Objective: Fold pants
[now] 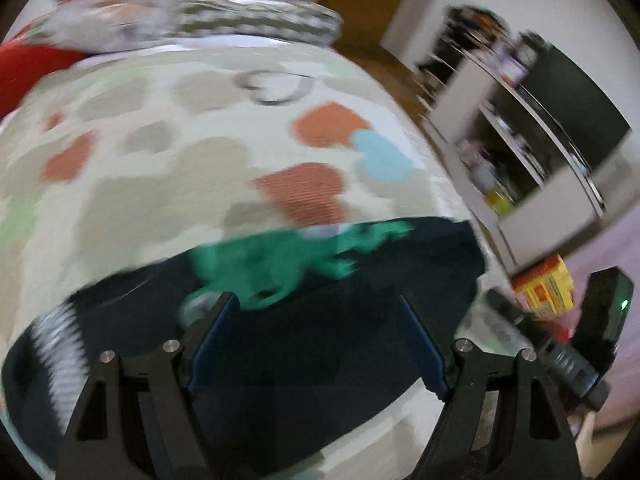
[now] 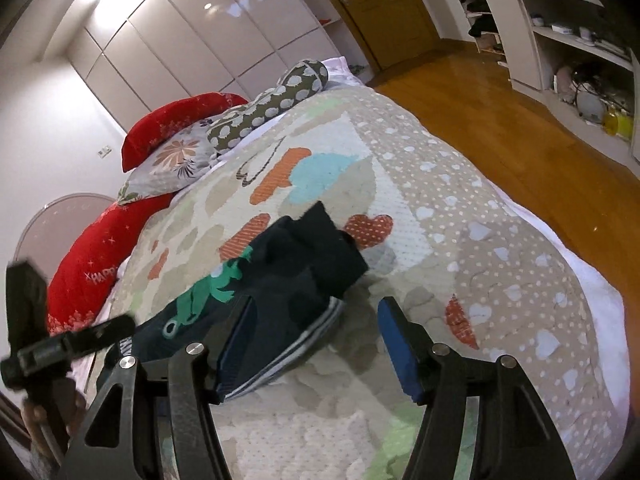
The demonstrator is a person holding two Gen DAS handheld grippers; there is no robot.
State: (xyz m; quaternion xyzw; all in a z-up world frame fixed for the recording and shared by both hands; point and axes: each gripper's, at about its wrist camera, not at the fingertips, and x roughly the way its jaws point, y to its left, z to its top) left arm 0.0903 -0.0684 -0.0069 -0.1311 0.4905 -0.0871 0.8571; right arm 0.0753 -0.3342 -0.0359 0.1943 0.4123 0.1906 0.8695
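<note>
Dark navy pants (image 1: 304, 340) with a green print (image 1: 276, 260) and a striped waistband (image 1: 60, 352) lie folded in a bundle on the patterned bed quilt (image 1: 160, 160). My left gripper (image 1: 316, 308) is open, its jaws wide apart just above the pants, holding nothing. In the right wrist view the pants (image 2: 296, 272) lie at centre left with the striped edge (image 2: 296, 352) nearest. My right gripper (image 2: 316, 312) is open and empty over that near right corner. The left gripper's body (image 2: 44, 344) shows at the far left.
Red and patterned pillows (image 2: 192, 144) lie at the head of the bed. A wooden floor (image 2: 520, 128) and white shelves (image 2: 560, 52) are to the right. A yellow box (image 1: 548, 288) sits beyond the bed's right edge. A wardrobe wall (image 2: 180, 32) stands behind.
</note>
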